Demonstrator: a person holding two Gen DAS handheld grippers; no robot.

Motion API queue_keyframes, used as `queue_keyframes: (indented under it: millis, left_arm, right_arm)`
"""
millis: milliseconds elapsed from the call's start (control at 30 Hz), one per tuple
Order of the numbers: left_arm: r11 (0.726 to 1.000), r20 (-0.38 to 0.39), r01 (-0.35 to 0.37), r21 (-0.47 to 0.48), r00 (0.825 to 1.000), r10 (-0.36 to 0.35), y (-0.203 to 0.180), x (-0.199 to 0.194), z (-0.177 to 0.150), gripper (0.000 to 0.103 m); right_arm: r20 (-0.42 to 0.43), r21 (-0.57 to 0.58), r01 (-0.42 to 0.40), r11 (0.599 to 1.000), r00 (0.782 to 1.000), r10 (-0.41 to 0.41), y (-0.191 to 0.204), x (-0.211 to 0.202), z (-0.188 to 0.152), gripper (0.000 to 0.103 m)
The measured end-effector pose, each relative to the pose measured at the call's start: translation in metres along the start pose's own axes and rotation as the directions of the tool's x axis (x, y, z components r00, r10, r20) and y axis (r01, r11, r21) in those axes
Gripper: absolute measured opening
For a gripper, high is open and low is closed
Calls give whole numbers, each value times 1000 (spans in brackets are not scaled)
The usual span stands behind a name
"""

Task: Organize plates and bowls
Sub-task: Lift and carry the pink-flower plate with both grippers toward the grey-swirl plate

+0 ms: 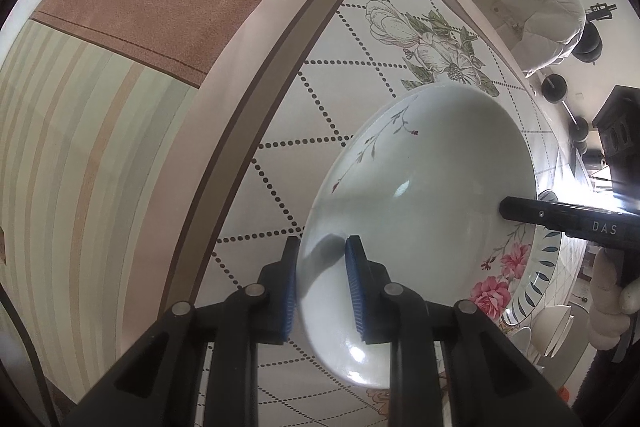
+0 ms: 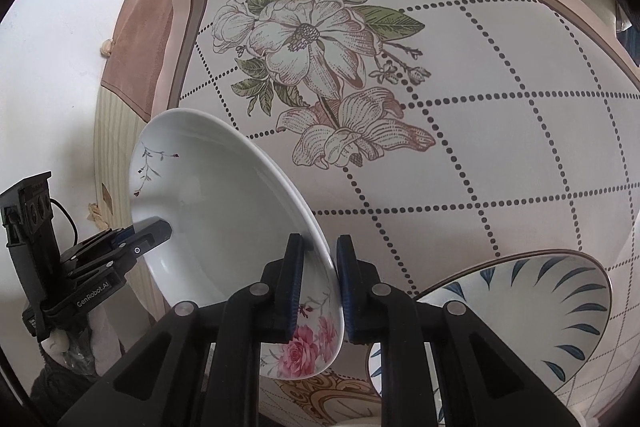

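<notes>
1. While I hold it from both sides, the white bowl (image 1: 420, 211) hangs tilted above the tablecloth (image 1: 320, 99), its rim caught at two opposite spots.
2. My left gripper (image 1: 322, 291) pinches the near rim, one finger (image 1: 358, 287) inside the bowl, the other outside.
3. My right gripper (image 2: 318, 287) pinches the far rim by the pink roses.
4. A second bowl (image 2: 532, 311), with blue leaf strokes, sits tilted just beside, lower right in the right wrist view.

My left gripper (image 1: 322, 287) and right gripper (image 2: 318, 287) each pinched a rim, fingers pointing toward twelve o'clock
</notes>
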State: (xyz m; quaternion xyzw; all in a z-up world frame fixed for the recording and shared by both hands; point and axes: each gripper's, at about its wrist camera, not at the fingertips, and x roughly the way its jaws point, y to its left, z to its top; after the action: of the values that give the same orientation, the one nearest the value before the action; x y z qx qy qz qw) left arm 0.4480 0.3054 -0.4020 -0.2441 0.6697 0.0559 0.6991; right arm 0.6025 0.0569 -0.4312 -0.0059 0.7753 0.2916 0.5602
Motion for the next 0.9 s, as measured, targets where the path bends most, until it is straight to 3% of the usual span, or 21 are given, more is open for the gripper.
queue_keyframes:
  millis: [400, 667, 900]
  left_arm:
    - [996, 12, 5, 91, 1000, -6, -38, -25, -19, 20]
    - [980, 11, 12, 200, 1000, -14, -90, -36, -45, 20]
    - [948, -19, 14, 318, 1000, -9, -144, -29, -78, 20]
  right_arm:
    - [53, 58, -22, 998, 998, 19, -15, -40, -50, 19]
    - [109, 130, -43, 991, 994, 29, -45, -70, -115, 19]
    - [160, 229, -80, 970, 986, 44, -91, -85, -182, 19]
